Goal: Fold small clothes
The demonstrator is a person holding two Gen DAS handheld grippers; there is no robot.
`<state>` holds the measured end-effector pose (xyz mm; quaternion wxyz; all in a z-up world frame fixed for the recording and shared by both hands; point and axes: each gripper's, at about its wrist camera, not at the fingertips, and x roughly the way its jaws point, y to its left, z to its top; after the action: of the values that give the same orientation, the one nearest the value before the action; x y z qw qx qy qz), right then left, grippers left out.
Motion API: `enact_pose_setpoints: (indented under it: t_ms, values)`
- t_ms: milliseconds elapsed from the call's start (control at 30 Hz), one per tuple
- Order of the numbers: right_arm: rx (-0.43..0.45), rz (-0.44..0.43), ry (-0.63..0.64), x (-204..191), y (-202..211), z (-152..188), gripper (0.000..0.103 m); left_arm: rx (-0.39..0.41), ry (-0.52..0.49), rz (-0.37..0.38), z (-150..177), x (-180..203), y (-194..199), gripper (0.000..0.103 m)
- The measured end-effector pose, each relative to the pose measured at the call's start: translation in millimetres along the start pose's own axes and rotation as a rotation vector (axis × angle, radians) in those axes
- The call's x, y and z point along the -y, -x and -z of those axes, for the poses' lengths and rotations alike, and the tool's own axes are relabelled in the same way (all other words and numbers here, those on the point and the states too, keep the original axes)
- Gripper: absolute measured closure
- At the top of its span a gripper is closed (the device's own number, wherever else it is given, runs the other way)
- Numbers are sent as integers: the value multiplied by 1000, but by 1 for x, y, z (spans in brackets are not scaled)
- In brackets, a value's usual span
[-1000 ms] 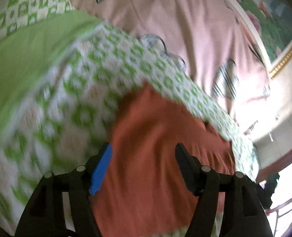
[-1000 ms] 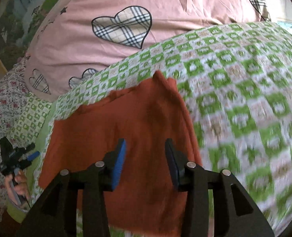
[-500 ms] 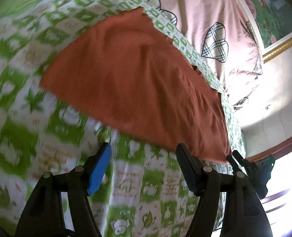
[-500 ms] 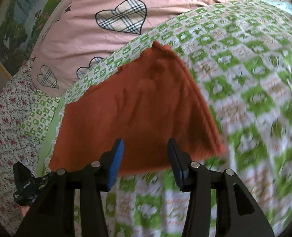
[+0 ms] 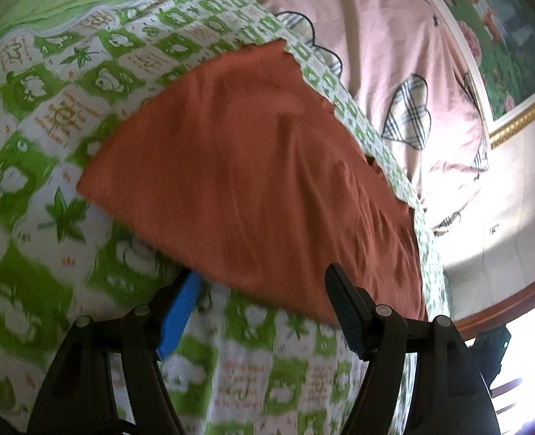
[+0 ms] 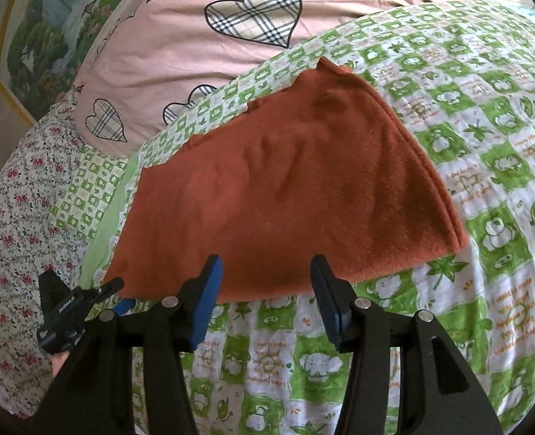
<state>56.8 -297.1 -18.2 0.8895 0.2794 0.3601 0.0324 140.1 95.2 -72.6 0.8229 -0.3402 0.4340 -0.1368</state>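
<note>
A rust-orange knitted garment lay flat on a green-and-white checked quilt printed with leaves and bears, its near hem running across just ahead of both tools. The right gripper, black with blue pads, stood at that hem with its jaws parted; they had just been opening, and nothing was clamped between them, the cloth edge only showing in the gap. The left gripper sat at the garment's other near corner, jaws wide apart and also just widening, empty, its blue pad near the hem; contact could not be judged. Beyond the quilt lay a pink duvet with plaid hearts. A floral-print sheet showed at the left of the right-wrist view.
</note>
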Motion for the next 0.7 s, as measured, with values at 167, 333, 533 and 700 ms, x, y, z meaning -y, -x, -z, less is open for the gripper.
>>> enact_pose_setpoints:
  t_ms: [167, 333, 533, 700]
  values:
    - [-4, 0, 5, 1, -7, -9, 50, 40, 51, 6, -19, -7, -5, 31]
    - [1, -8, 13, 1, -13, -19, 49, 90, 77, -15, -38, -15, -6, 31]
    - [-2, -9, 35, 3, -20, -34, 48, 128, 35, -66, -51, -10, -6, 86]
    - [10, -24, 37, 11, -20, -48, 48, 148, -174, -43, -50, 48, 0, 92]
